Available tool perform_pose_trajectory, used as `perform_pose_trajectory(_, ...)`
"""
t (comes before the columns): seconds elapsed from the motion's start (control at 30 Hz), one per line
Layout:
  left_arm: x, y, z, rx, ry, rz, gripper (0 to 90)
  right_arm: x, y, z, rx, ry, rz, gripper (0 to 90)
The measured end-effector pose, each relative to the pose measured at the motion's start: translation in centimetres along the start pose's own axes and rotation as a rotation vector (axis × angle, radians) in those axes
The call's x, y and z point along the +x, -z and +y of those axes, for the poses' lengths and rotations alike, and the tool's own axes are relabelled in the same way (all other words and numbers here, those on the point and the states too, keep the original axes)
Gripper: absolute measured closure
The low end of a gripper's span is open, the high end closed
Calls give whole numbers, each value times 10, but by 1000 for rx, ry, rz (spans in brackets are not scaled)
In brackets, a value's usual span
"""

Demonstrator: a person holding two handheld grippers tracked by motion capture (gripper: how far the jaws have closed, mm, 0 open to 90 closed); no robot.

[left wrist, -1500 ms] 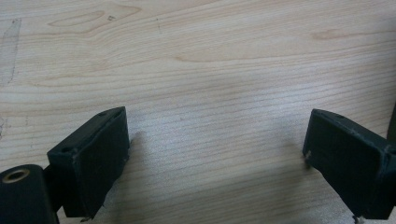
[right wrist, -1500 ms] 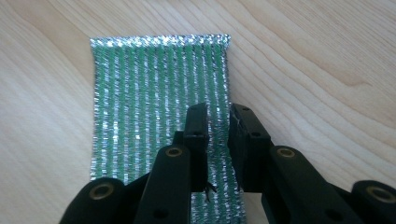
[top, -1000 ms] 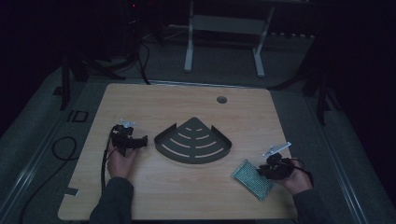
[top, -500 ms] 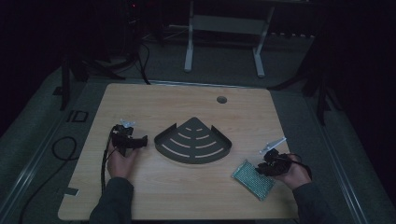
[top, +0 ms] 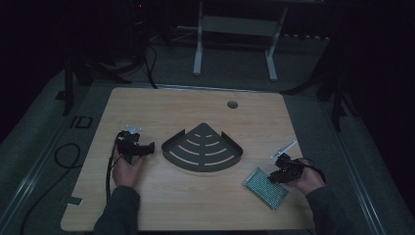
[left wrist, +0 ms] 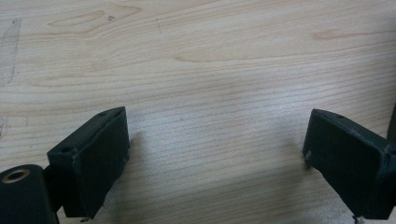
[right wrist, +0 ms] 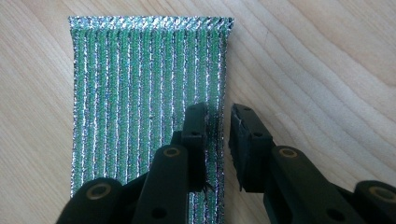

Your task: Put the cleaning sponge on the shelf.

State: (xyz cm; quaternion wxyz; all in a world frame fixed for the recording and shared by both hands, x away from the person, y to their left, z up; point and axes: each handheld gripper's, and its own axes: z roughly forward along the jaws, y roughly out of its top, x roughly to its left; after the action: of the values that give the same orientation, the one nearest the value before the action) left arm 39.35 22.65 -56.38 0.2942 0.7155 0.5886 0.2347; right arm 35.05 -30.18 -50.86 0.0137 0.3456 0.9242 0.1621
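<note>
Scouring pad, green with silver glitter ribs, is what the right gripper is closing on. In the right gripper view its jaws stand nearly together, straddling the pad's long edge: one tip sits on the ribbed cloth, the other on bare wood just beside it. Whether the edge is already pinched I cannot tell; a thin slit shows between the tips. Taking the edge makes sense for something this flat and limp, since there is nothing else to get a jaw under.

From above, the right gripper works at the pad's two o'clock side, and the pad lies at about five o'clock on the table, close to the front edge.

The left gripper rests at about nine o'clock, its hand laid on the wood behind it. In its own view the jaws are spread wide over bare grain, gripping nothing, so I judge it is simply parked out of the way.

Between the two sits a dark fan-shaped slotted rack, near the table's centre, its point toward twelve o'clock and well apart from the pad. It looks like the likely destination.
</note>
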Motion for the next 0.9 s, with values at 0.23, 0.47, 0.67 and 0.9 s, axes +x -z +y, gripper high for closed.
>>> perform_pose_trajectory(0.23, 0, 0, 0, 0, 0, 0, 75, -7, -2, 4, 35, -34, 48, 758)
perform_pose_trajectory(0.47, 0, 0, 0, 0, 0, 0, 75, -11, -4, 7, 62, -55, 93, 819)
perform_pose_trajectory(0.67, 0, 0, 0, 0, 0, 0, 75, -8, -4, 10, 92, -54, 81, 854)
perform_pose_trajectory(0.9, 0, 0, 0, 0, 0, 0, 75, -5, -2, 12, 108, -50, 65, 891)
